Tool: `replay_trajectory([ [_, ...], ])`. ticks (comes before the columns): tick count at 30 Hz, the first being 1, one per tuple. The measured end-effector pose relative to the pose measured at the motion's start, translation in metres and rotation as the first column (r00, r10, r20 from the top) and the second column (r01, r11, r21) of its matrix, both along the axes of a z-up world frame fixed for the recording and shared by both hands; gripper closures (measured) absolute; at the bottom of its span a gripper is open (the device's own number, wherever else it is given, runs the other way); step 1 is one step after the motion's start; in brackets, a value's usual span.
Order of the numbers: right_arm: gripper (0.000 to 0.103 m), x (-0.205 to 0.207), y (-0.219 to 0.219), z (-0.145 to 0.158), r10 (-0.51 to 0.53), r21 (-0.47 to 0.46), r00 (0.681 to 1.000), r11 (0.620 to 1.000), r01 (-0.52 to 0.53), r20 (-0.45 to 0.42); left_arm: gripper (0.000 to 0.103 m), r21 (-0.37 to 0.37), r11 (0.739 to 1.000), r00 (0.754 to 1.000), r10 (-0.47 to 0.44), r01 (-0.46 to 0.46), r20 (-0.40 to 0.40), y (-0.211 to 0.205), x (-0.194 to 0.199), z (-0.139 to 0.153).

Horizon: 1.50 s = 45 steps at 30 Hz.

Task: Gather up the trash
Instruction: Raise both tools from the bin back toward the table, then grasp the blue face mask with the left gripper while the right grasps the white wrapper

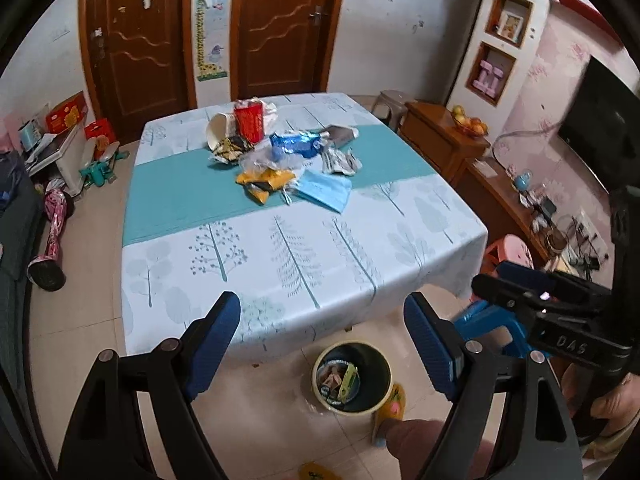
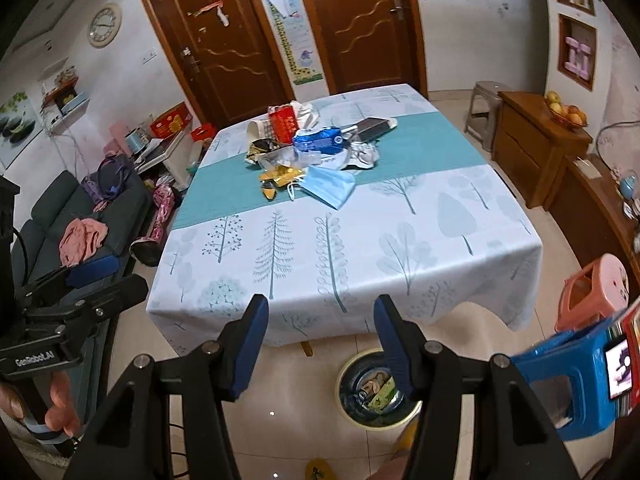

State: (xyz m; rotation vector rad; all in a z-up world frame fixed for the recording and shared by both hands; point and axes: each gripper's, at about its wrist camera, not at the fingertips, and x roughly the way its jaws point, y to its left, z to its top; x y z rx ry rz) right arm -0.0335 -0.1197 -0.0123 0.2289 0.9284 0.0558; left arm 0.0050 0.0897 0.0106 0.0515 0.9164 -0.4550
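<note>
Left wrist view showed the surface with the trash pile heaped mid-cloth, well apart from the bin on the floor at its near edge. Wrappers and the blue face mask looked light, soft and crinkly, best pinched at an edge. Left tongs and right tongs hung angled downward, apart and empty.

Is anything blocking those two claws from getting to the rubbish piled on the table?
Nothing visible does. Only bare tablecloth lies between the open left gripper, the open right gripper and the trash pile. The bin stands open on the floor below.
</note>
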Motion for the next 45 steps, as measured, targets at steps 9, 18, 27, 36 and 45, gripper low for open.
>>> replay_trajectory([
  [9, 0.048, 0.084, -0.034, -0.012, 0.105, 0.043, 0.994, 0.994, -0.104, -0.010, 0.021, -0.016, 0.990, 0.988, 0.135, -0.137, -0.069, -0.035, 0.068, -0.012],
  [18, 0.048, 0.197, -0.099, -0.030, 0.268, 0.118, 0.958, 0.960, -0.255, -0.103, 0.021, -0.001, 0.934, 0.901, 0.343, -0.356, -0.267, -0.102, 0.168, -0.066],
  [27, 0.048, 0.288, -0.130, -0.073, 0.397, 0.191, 0.896, 0.912, -0.362, -0.200, 0.021, 0.066, 0.798, 0.709, 0.567, -0.599, -0.418, -0.125, 0.236, -0.130],
  [36, 0.048, 0.339, -0.130, -0.111, 0.432, 0.250, 0.862, 0.894, -0.371, -0.265, 0.021, 0.183, 0.717, 0.572, 0.661, -0.673, -0.485, -0.135, 0.276, -0.178],
  [45, 0.048, 0.369, -0.120, -0.127, 0.435, 0.266, 0.845, 0.893, -0.363, -0.311, 0.048, 0.255, 0.709, 0.571, 0.690, -0.658, -0.445, -0.158, 0.292, -0.188],
])
